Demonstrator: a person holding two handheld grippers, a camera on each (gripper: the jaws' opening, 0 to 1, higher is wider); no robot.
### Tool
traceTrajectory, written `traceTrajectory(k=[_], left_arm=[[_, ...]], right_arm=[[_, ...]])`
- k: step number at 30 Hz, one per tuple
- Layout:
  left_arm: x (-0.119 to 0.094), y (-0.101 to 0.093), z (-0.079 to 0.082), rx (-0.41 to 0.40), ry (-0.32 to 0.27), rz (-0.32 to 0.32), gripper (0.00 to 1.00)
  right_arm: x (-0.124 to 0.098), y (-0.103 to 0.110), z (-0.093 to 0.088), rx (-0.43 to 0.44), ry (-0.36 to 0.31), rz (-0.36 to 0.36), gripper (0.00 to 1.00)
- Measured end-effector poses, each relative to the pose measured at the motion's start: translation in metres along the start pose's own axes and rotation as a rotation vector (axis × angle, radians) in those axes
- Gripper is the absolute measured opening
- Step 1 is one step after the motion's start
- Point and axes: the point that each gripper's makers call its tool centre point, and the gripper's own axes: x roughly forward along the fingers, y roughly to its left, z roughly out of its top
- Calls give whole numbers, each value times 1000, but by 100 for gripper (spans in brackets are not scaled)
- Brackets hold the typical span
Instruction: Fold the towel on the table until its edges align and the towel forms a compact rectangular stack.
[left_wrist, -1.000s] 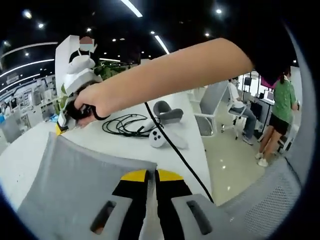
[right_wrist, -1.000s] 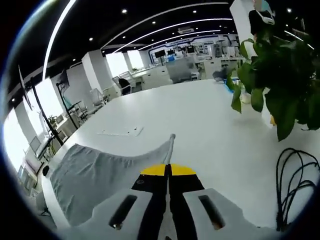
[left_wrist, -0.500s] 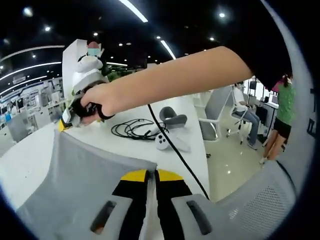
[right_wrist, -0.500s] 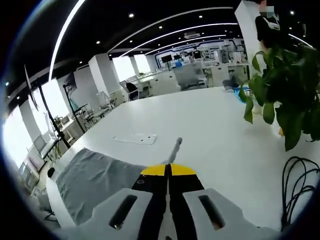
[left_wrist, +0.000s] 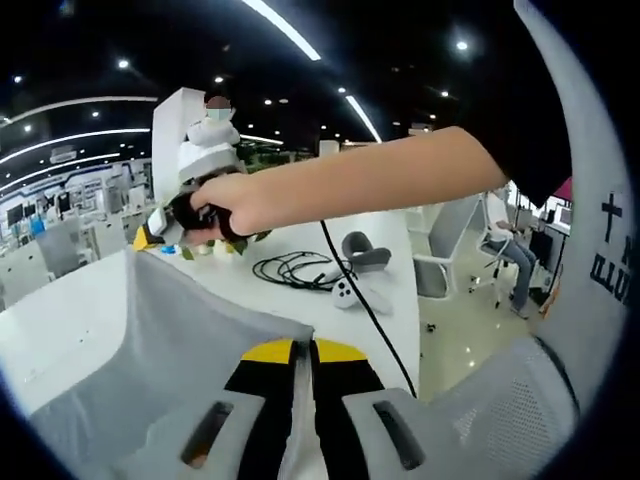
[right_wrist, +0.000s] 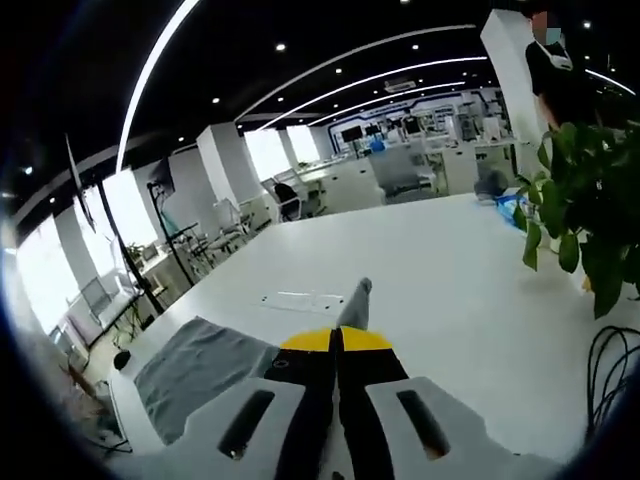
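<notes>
At the bottom centre of the left gripper view, the left tool (left_wrist: 302, 352) is clamping the grey towel (left_wrist: 170, 350) above the white counter (left_wrist: 60, 325). The right tool (right_wrist: 338, 345) is pinching another edge.

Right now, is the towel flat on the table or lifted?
Lifted: both hand-held grippers pinch the towel, raising its edge off the table.

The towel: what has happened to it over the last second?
Both hand-held grippers have carried the towel upward: the right hand-held gripper sits higher in the left gripper view, and more of the table shows past the cloth. Both remain shut on its edge. The cables stayed put.
</notes>
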Motion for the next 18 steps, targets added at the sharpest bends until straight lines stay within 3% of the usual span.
traceTrajectory(k=[18], left_arm=[[-85,40,6,-43,-45,167,6]], right_arm=[[22,88,29,-15,-51,111,0]])
